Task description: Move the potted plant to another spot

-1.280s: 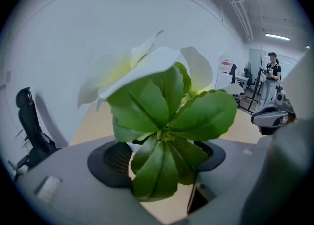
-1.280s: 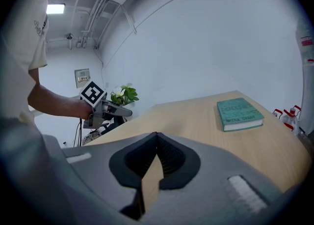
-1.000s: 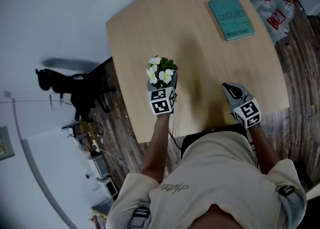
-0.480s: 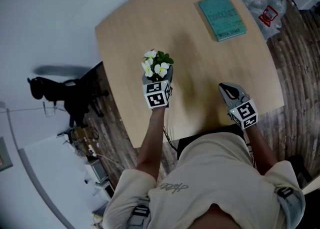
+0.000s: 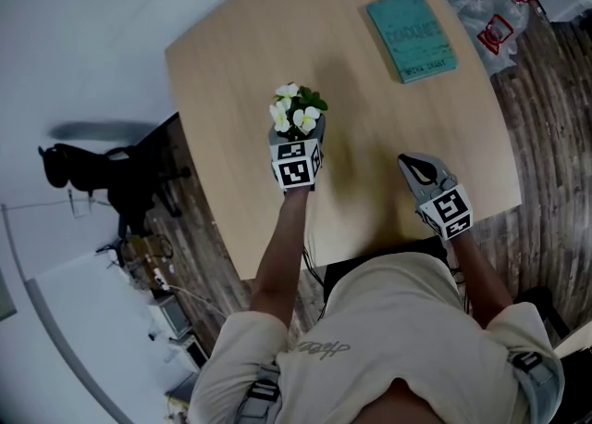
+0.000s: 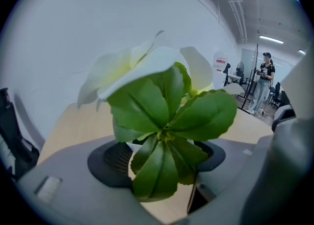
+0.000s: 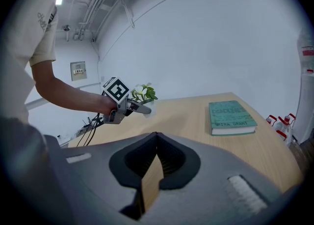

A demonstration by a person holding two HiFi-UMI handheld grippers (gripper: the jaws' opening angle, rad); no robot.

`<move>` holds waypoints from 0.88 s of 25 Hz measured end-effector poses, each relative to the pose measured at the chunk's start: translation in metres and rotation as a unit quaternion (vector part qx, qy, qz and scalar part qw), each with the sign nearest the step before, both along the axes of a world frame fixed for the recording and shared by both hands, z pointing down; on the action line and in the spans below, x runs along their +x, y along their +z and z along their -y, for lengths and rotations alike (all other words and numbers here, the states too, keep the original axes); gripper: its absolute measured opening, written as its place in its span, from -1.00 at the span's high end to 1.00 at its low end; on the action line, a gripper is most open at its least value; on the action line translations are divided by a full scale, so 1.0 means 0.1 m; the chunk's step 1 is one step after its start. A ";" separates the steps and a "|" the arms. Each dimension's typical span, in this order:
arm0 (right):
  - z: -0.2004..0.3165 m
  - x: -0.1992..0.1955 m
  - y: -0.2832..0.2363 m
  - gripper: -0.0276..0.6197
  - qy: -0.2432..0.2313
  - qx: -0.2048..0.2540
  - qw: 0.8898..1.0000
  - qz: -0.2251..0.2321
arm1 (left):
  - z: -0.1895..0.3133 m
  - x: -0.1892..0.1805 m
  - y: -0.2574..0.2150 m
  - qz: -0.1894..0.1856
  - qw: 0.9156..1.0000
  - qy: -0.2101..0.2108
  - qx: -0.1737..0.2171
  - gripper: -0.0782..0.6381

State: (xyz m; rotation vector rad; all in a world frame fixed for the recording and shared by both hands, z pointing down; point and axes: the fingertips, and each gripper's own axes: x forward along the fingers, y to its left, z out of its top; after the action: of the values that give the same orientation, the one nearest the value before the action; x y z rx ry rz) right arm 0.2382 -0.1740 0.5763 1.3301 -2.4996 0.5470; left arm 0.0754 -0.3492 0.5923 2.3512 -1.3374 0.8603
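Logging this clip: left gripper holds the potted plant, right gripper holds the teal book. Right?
No. The right gripper is empty, jaws together; the teal book lies on the table, as the right gripper view shows. The left gripper holds the potted plant.

Head view looks steeply down; all three views share the potted plant (image 5: 297, 115).

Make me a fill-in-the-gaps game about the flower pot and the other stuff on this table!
1. The left gripper has its fingers closed on the potted plant, whose flowers are ___.
2. The right gripper has its fingers shut, and they hold ___.
3. The teal thing lying flat on the far part of the table is a ___.

Missing words: white; nothing; book.
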 end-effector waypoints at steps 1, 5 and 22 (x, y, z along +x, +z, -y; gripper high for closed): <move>0.03 -0.01 0.00 0.91 -0.003 0.001 1.000 -0.003 | 0.03 0.02 0.03 0.000 1.000 0.000 -0.001 -0.19; 0.13 -0.05 0.02 0.91 -0.017 0.001 1.000 -0.006 | 0.15 0.11 0.14 0.004 1.000 0.005 -0.009 -0.19; 0.23 0.08 0.29 0.91 -0.014 -0.036 0.999 -0.008 | 0.67 0.38 0.59 0.022 0.999 0.025 -0.028 -0.19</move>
State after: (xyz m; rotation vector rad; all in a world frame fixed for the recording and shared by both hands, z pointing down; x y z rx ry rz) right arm 0.2467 -0.1974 0.6051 1.2679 -2.4571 0.6103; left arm 0.1133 -0.4159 0.6513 2.3445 -1.2581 0.9562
